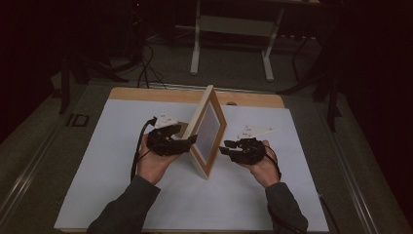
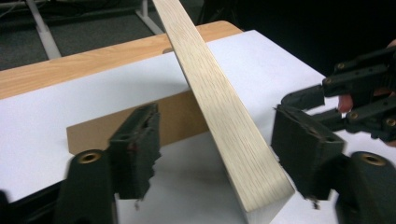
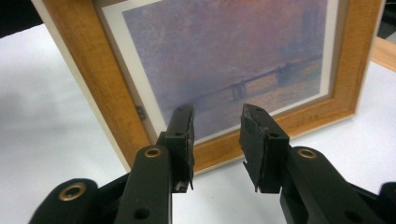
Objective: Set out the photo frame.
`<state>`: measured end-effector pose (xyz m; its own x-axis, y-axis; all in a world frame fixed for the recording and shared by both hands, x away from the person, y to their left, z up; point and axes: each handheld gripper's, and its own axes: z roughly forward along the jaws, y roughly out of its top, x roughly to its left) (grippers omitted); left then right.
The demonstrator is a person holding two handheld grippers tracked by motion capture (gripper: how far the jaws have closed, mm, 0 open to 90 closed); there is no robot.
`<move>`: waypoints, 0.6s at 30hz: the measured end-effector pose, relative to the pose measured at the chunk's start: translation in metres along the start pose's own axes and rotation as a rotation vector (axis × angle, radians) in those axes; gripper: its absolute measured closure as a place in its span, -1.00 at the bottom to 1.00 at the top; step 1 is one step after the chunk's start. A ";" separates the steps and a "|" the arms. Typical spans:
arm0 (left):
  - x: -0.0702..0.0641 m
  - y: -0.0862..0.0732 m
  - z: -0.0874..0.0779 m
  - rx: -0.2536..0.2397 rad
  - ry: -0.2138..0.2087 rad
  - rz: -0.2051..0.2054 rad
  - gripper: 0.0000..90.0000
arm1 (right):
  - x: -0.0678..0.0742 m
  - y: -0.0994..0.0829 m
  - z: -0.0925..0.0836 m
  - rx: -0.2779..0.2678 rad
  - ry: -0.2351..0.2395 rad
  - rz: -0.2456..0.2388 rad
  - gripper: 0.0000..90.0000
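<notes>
we held both tools, left [image 1: 187,140] and right [image 1: 225,146], open and empty beside the frame [image 1: 210,127], propped upright on its stand [image 2: 140,120].

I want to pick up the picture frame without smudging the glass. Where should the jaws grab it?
Probably grip the picture frame by its wooden side edge, coming from the left gripper side. That edge is flat and narrow enough to fit between open jaws, and the frame stands upright, leaning on its back stand.

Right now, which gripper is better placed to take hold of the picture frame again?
Left, probably. The left gripper has its open jaws on both sides of the picture frame edge; the right gripper faces the picture, with nothing between its jaws.
</notes>
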<state>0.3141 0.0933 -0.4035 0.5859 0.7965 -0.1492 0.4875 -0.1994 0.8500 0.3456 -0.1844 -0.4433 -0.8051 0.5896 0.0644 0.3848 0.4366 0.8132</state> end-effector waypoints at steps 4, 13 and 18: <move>-0.005 -0.003 0.003 0.010 0.017 0.004 0.03 | -0.003 0.000 -0.002 -0.001 -0.007 0.003 0.43; -0.015 -0.010 0.007 -0.011 0.054 -0.035 0.28 | -0.009 -0.001 -0.004 -0.003 -0.019 0.013 0.43; -0.020 -0.014 0.011 -0.028 0.086 -0.073 0.32 | -0.010 -0.001 -0.004 -0.003 -0.021 0.018 0.43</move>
<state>0.3023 0.0738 -0.4181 0.4912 0.8546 -0.1686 0.5082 -0.1240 0.8523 0.3512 -0.1933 -0.4428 -0.7880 0.6120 0.0670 0.3981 0.4235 0.8137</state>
